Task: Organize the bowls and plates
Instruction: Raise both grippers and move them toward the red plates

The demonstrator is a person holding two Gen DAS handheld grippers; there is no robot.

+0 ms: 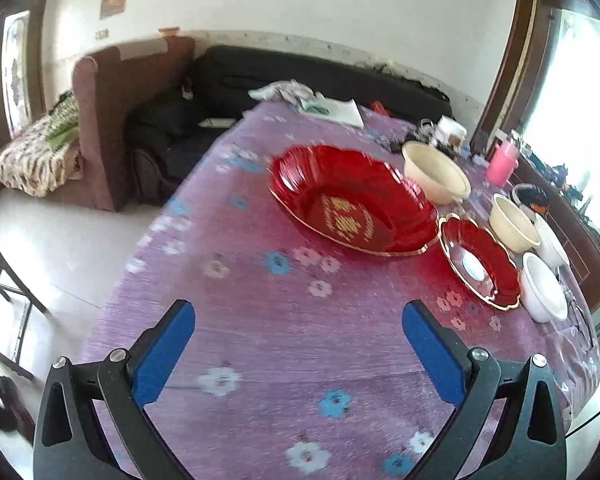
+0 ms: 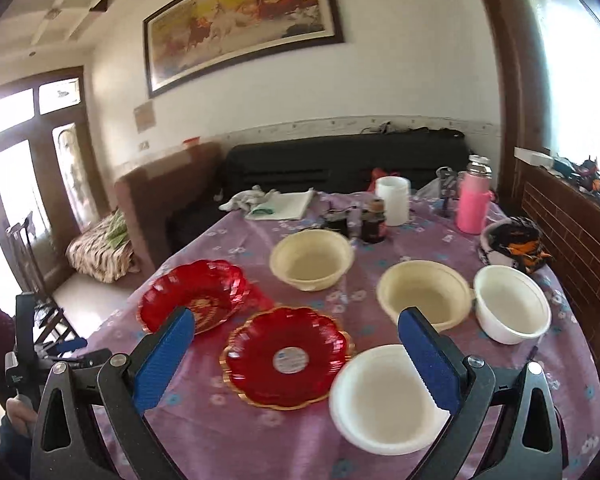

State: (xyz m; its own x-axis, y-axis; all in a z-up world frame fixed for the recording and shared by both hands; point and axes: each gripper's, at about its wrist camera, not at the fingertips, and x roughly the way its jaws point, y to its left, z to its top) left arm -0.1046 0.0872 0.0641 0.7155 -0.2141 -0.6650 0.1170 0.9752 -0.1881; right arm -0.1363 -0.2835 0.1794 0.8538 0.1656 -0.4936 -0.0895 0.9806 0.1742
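Right wrist: near white bowl (image 2: 384,400) holds nothing.

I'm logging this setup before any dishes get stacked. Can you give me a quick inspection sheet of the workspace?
Surface: table under purple floral cloth.
Job's things: two red plates, two cream bowls, two white bowls, all apart, unstacked.
Clutter: pink flask, white jar, dark jars, papers.
Grippers: left claw open, empty; right claw open, empty.
Cables: nothing seen.
Surroundings: black sofa, framed painting.
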